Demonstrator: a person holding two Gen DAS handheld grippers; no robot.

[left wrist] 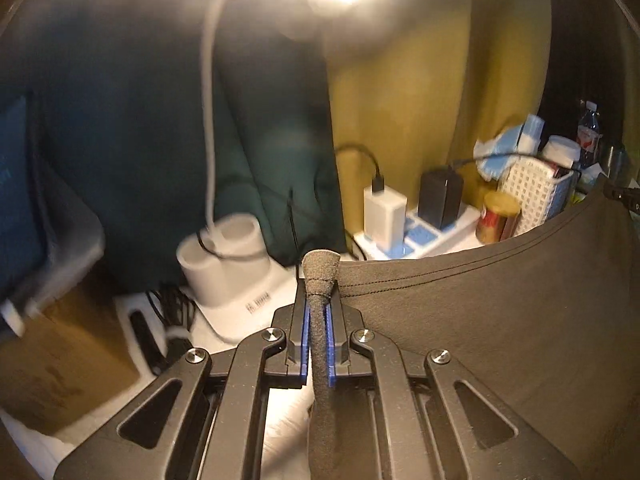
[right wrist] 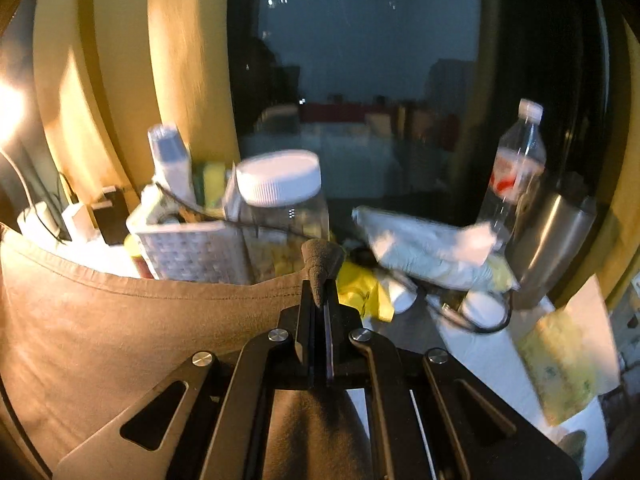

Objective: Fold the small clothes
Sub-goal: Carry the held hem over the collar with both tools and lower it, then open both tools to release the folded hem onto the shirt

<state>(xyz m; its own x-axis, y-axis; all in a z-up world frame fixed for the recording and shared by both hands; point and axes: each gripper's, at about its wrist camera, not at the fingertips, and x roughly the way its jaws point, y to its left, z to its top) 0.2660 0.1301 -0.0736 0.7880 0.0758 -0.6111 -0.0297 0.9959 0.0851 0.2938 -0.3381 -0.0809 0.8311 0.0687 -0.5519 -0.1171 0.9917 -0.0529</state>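
The left hand-held gripper (left wrist: pixel 319 280) and the right hand-held gripper (right wrist: pixel 322 276) each clamp a corner of the dark garment (left wrist: pixel 500 292), stretched in the air before the white basket (left wrist: pixel 532 188). No fold is visible; folding seems barely begun.

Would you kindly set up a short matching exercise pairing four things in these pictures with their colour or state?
Things:
1. garment
2. jar lid
3. water bottle
4. left hand-held gripper

Descriptions:
A. white and ribbed
B. clear, with a red label
C. dark, stretched between both hand-held grippers
D. shut on a bunched corner of fabric

Pairs: 1-C, 2-A, 3-B, 4-D
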